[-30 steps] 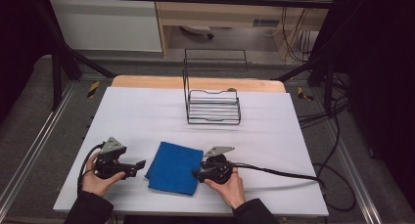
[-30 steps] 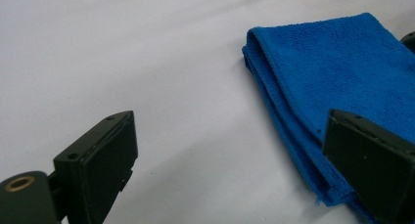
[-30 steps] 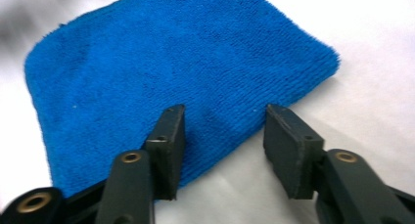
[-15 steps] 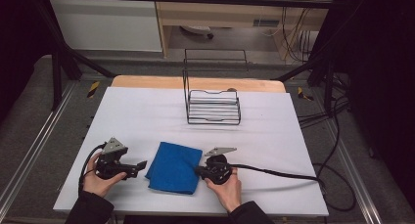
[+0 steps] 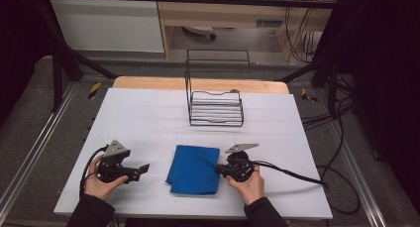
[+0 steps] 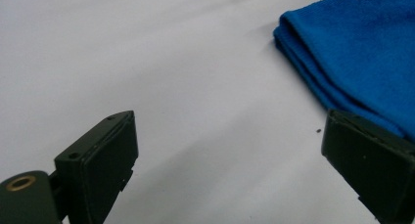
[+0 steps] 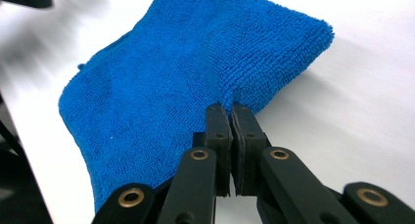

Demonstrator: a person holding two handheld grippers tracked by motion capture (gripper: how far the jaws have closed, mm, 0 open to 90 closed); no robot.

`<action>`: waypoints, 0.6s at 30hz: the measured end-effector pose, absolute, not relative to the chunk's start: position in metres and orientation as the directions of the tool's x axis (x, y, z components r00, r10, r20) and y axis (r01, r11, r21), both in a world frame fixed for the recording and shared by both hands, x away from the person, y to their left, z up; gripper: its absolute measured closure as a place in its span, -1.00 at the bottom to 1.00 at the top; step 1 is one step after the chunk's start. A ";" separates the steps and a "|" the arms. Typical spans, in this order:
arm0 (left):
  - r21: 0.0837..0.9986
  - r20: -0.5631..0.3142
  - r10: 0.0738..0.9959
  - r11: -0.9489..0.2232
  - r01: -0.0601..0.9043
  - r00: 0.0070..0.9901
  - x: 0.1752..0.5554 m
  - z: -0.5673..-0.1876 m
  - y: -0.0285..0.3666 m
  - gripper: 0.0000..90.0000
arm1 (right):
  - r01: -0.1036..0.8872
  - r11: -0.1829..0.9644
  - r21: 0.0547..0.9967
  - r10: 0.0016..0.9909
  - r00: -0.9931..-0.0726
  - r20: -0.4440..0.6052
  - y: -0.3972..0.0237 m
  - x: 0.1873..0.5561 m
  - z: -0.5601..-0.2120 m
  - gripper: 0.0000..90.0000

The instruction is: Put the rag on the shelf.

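Right gripper (image 7: pixel 231 106) has just clamped down on the near edge of the cloth (image 7: pixel 186 77), its two black jaws pressed together with a pinch of blue terry between their tips. From above, that gripper (image 5: pixel 218 169) sits at the cloth's (image 5: pixel 194 168) right edge, the person's hand wrapped round its body and a cable trailing off to the right across the table (image 5: pixel 148 118). Ahead of those jaws the cloth spreads away, folded, with its far corner slightly raised.

Left gripper (image 5: pixel 143 168) rests on the white tabletop, jaws spread wide with nothing between them. Its own camera shows the cloth (image 6: pixel 357 53) just beyond its right jaw, near but apart from it, layered folds facing the gripper.

Farther off, beyond both grippers, a wire rack (image 5: pixel 216 104) stands upright on the table
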State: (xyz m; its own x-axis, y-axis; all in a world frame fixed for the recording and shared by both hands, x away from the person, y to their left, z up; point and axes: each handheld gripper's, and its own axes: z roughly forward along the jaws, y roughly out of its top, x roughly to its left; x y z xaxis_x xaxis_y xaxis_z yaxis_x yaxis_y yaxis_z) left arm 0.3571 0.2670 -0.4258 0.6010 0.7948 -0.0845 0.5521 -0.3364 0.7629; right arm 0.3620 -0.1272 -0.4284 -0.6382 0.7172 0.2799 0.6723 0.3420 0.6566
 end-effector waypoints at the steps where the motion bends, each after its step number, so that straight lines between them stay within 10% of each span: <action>1: 0.763 -0.086 0.793 -0.337 0.552 0.603 0.357 -0.426 0.266 -0.85 | 0.672 0.342 0.657 0.717 -0.638 0.280 -0.127 0.362 -0.428 0.95; 9: 0.757 -0.091 0.779 -0.351 0.551 0.620 0.356 -0.427 0.261 -0.86 | 0.634 0.387 0.669 0.727 -0.656 0.201 -0.155 0.367 -0.432 0.83; 18: 0.753 -0.104 0.771 -0.351 0.556 0.628 0.360 -0.424 0.251 -0.93 | 0.571 0.349 0.743 0.713 -0.677 0.184 -0.166 0.369 -0.429 0.09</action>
